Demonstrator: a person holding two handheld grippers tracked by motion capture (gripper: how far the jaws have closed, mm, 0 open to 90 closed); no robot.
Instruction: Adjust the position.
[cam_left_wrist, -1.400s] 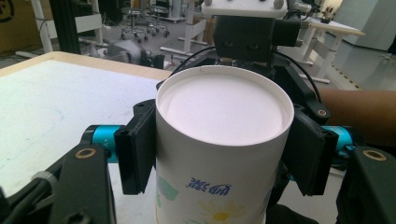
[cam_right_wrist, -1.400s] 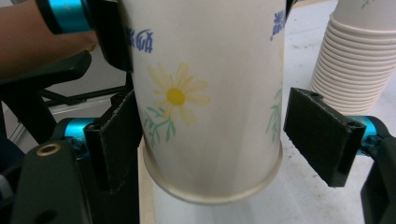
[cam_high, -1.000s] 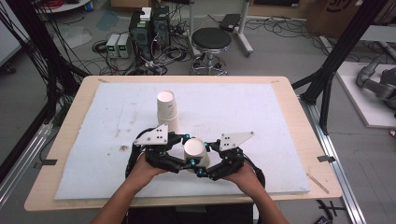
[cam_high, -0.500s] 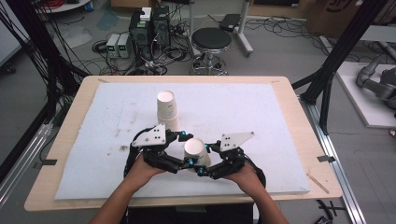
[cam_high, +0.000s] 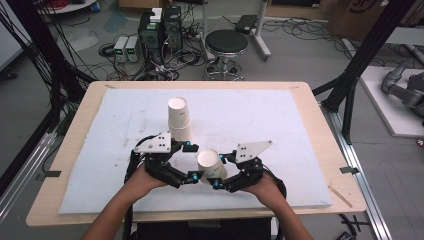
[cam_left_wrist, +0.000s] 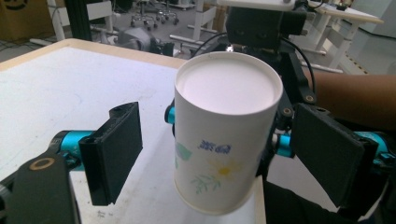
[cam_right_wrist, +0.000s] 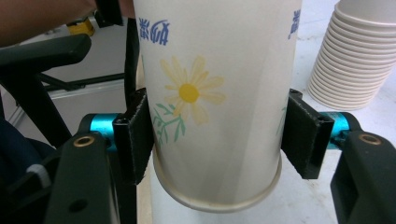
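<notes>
A white paper cup (cam_high: 210, 163) with a flower print is held upside down just above the white mat, near the front edge. My right gripper (cam_right_wrist: 219, 140) is shut on the cup (cam_right_wrist: 219, 70), its pads pressing both sides near the rim. My left gripper (cam_left_wrist: 219, 154) is open. Its jaws stand either side of the same cup (cam_left_wrist: 224, 130) with a gap on each side. In the high view the left gripper (cam_high: 192, 161) and right gripper (cam_high: 222, 170) face each other across the cup. A stack of upside-down paper cups (cam_high: 179, 117) stands just beyond the left gripper.
The white foam mat (cam_high: 280, 120) covers most of the wooden table (cam_high: 310, 100). The cup stack (cam_right_wrist: 355, 56) stands close to the right of the held cup in the right gripper view. A stool (cam_high: 226, 45) and electronics lie on the floor behind the table.
My left gripper has shifted slightly to the left. The cup and the right gripper have stayed in place.
</notes>
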